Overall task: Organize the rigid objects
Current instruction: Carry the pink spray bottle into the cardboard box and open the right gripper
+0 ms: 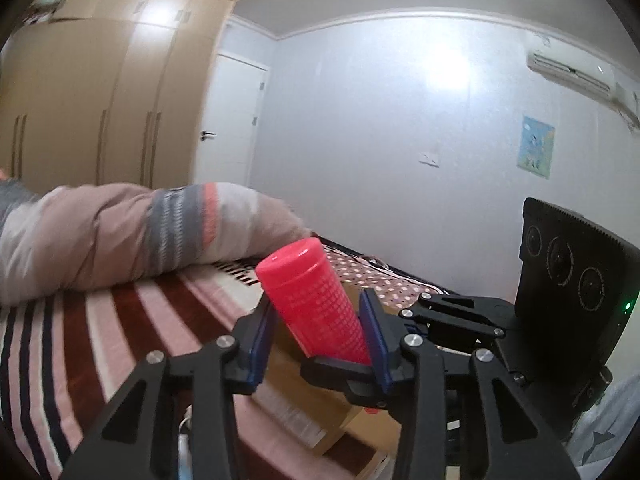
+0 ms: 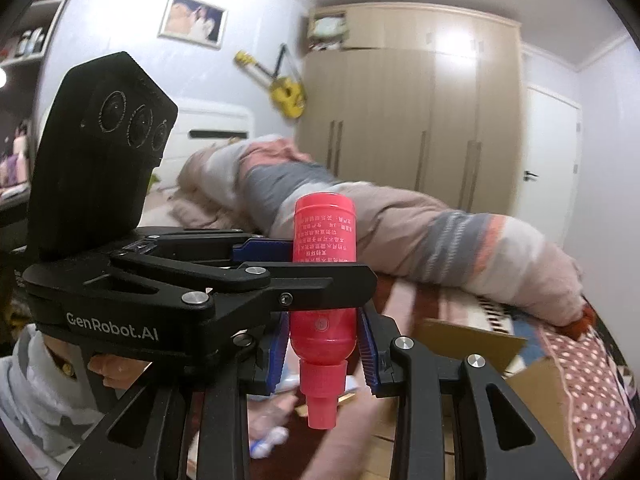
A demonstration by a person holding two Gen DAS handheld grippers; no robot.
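Observation:
A red plastic bottle [image 1: 318, 300] is held upside down in the air above a bed, its flat base up and its stepped cap down. My left gripper [image 1: 320, 316] is shut on the bottle's body. In the right wrist view the bottle [image 2: 324, 264] hangs cap down, and the left gripper [image 2: 320, 276] crosses in from the left, clamped across its middle. My right gripper [image 2: 324, 350] has its blue pads on either side of the bottle's lower body, near the neck; they look closed on it.
An open cardboard box [image 1: 320, 408] lies on the striped bedspread [image 1: 100, 340] below the grippers; it also shows in the right wrist view [image 2: 472, 344]. A rolled quilt [image 2: 400, 224] lies across the bed. A wardrobe [image 2: 412, 100] and a door [image 1: 236, 120] stand behind.

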